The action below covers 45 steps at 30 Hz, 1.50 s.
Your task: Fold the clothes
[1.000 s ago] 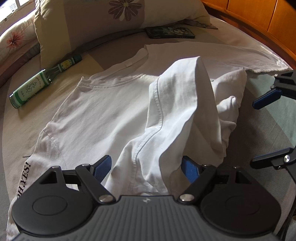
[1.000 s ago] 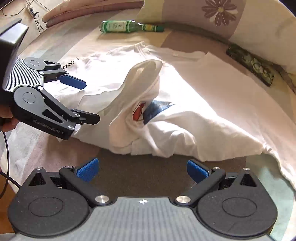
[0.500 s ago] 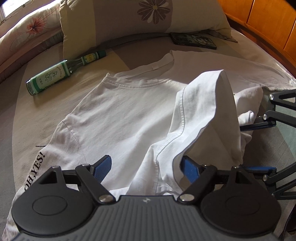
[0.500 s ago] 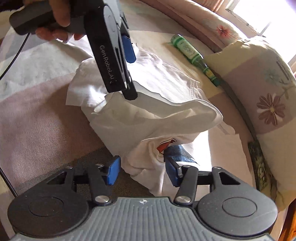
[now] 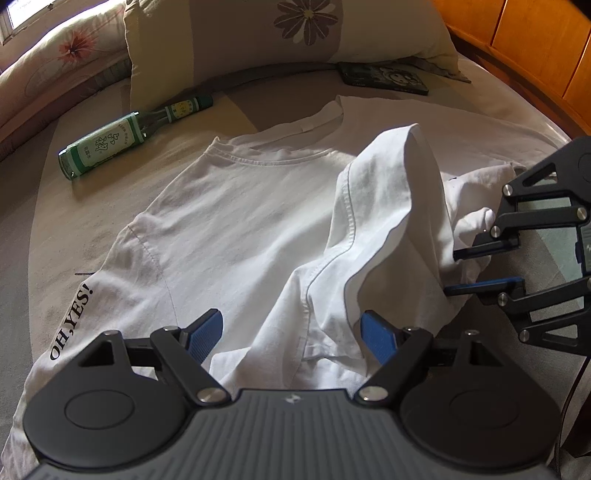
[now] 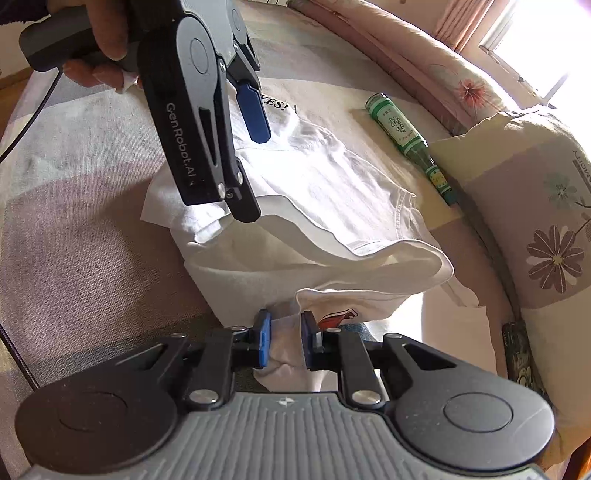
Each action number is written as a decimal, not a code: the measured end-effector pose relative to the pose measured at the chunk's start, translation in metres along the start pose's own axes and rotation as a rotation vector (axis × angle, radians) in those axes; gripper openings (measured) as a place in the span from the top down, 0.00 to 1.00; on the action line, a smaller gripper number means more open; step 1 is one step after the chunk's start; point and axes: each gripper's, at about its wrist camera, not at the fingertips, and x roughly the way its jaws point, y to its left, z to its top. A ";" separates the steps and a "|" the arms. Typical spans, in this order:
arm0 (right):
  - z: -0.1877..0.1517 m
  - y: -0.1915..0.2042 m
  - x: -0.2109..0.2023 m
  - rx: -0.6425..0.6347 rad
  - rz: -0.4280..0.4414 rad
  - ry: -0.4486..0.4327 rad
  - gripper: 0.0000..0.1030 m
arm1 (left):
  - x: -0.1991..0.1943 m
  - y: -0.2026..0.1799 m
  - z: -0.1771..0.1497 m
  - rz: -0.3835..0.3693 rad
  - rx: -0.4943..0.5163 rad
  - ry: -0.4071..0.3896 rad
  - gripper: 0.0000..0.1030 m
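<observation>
Mostly flat: white T-shirt (image 5: pixel 236 221) spread over bed (image 5: pixel 44 229), filling centre of left wrist view; neckline toward upper centre, sleeve lettered "OH,YES!" at lower left. One fold of same shirt raised in a peak right of centre.

Left gripper (image 5: pixel 291 334), bottom centre of its own view: jaws spread wide, blue pads (image 5: pixel 205 334) apart, bunched shirt cloth lying between them; right pad close against the fold, left pad clear of it. No squeeze visible, so released. Same gripper at upper left of right wrist view (image 6: pixel 251 162), held by hand (image 6: pixel 96 40), lower finger tip touching raised shirt edge, upper blue finger clear above cloth.

Right gripper (image 6: pixel 284 339), bottom centre of its own view: jaws closing, narrow gap left, a wad of shirt hem between the pads and pressed by both. Clenched on the shirt. Red and blue print showing just beyond the pads. Seen also at right edge of left wrist view (image 5: pixel 469 269), fingers into crumpled cloth.

Green bottle (image 5: pixel 122 140) on its side, upper left, apart from shirt. Flowered pillow (image 5: pixel 295 33) at top; dark flat case (image 5: pixel 384 77) just below it.
</observation>
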 end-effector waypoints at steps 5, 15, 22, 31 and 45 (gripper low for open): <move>-0.015 -0.008 -0.007 -0.008 -0.014 0.036 0.79 | -0.006 -0.005 -0.006 -0.001 0.010 -0.003 0.21; -0.021 0.022 0.002 -0.175 -0.001 0.003 0.74 | -0.007 -0.015 -0.010 -0.005 -0.006 -0.001 0.21; -0.034 0.043 0.006 -0.378 -0.056 0.007 0.55 | -0.008 -0.012 -0.011 -0.005 -0.031 0.006 0.21; -0.044 -0.016 -0.027 -0.001 -0.167 0.049 0.58 | -0.009 -0.011 -0.015 0.003 -0.028 0.012 0.21; -0.104 -0.060 -0.001 0.808 0.239 0.075 0.55 | -0.002 -0.020 -0.013 -0.029 0.000 0.021 0.21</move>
